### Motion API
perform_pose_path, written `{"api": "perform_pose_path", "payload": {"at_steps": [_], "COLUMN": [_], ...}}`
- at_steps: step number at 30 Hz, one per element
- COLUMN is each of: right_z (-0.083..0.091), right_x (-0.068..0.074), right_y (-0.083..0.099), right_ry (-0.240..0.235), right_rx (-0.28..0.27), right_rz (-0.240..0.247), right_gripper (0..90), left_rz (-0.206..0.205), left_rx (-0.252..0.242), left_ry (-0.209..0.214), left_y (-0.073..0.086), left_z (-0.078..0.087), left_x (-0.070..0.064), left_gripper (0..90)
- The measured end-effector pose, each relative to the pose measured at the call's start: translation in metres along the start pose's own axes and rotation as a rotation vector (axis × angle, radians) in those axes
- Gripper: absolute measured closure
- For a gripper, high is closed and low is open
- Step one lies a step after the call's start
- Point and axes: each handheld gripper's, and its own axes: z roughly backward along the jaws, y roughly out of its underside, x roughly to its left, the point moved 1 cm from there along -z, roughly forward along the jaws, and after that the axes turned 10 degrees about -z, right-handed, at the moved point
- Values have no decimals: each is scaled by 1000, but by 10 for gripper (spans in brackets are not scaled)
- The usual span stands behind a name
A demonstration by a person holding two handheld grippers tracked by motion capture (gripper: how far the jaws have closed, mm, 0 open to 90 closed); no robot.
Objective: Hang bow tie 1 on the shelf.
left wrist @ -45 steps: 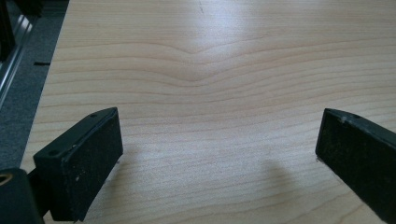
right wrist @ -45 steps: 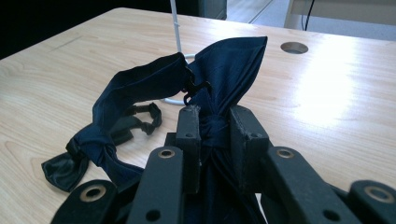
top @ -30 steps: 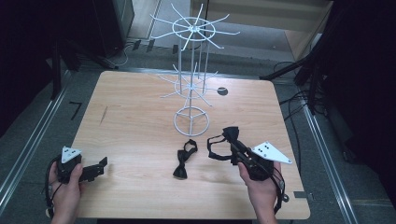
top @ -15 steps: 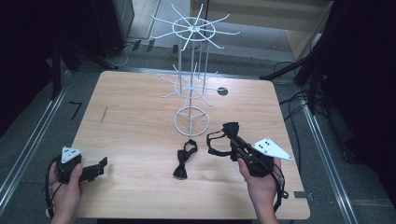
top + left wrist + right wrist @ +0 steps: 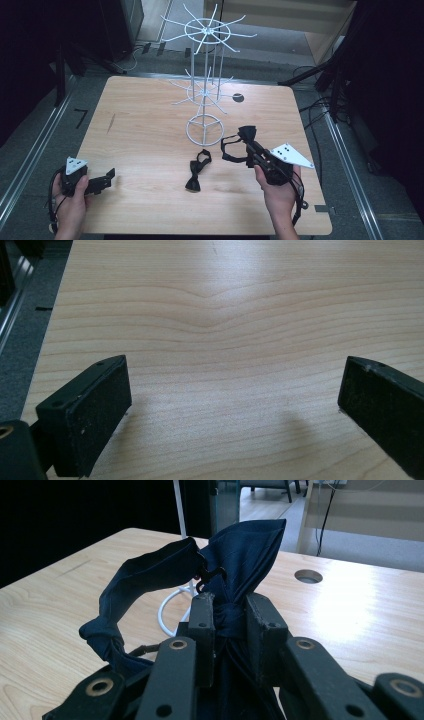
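Observation:
My right gripper is shut on a dark blue bow tie, held above the table to the right of the rack's base. In the right gripper view the jaws pinch the bow tie at its knot, and its strap loops out to the left. A second black bow tie lies flat on the wooden table near the front middle. A white wire rack with spoked tiers stands at the table's centre back. My left gripper rests open at the front left corner, its fingers wide apart over bare wood.
A round cable hole sits in the table behind the rack on the right. Metal rails run along both sides of the table, with dark equipment and cables on the floor beyond.
My right gripper has lifted a little and moved forward toward the rack with the bow tie in it. The left gripper has stayed put.

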Motion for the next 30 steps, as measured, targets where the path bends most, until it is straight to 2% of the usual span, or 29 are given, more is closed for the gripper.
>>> {"api": "perform_pose_path", "payload": {"at_steps": [20,30], "right_z": [2,0], "right_x": [4,10], "right_y": [-13,-21], "right_ry": [-1,-9], "right_rx": [-37,-55], "right_rz": [13,19], "right_gripper": [759,760], "left_rz": [-5,-6], "left_rx": [2,1], "left_ry": [0,1], "left_y": [0,0], "left_z": [0,0], "left_x": [0,0], "left_gripper": [10,11]}}
